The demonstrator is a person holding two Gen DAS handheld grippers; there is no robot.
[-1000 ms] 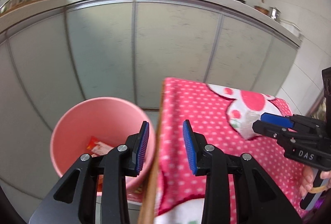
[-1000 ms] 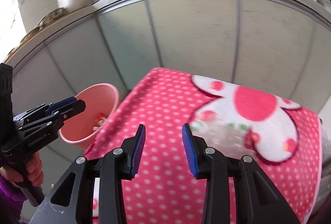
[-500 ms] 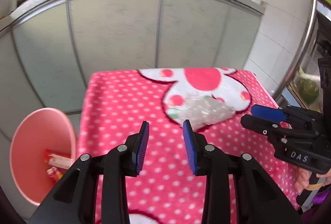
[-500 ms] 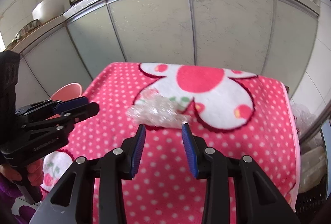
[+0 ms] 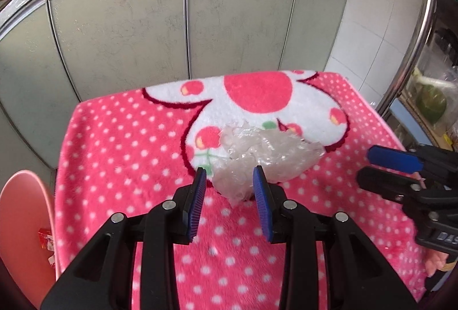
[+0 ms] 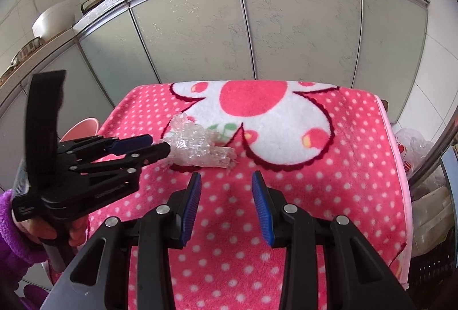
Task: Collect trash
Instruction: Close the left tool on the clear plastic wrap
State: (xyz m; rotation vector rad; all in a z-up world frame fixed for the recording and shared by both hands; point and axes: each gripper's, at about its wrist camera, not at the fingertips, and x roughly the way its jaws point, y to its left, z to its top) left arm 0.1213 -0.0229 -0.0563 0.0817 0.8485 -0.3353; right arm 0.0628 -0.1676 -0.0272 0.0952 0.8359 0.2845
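Clear crumpled plastic wrap (image 5: 266, 155) lies on the pink polka-dot blanket (image 5: 120, 144) that covers the desk, half on the white flower print. Its long axis runs roughly left to right across the blanket, slightly slanted, with a narrow tail toward the left gripper (image 5: 230, 181) and a blunter end toward the right side.

From the left wrist view, the wrap sits straight ahead of the left jaws, and its near tail reaches into the gap between the 2 blue pads (image 5: 197, 195). Those jaws stand open and hold nothing; whether a pad already touches the film is hard to tell, since the plastic is see-through. In the right wrist view the same gripper (image 6: 154, 145) meets the wrap's left end.

The right gripper (image 6: 226, 184) is also open and empty, with the wrap ahead and to its left, near but apart. So the left hand is the nearer one, and closing on the tail looks like the next move.

Off the blanket's left edge stands the pink bin (image 5: 20, 224), with a red wrapper (image 5: 45, 237) inside.
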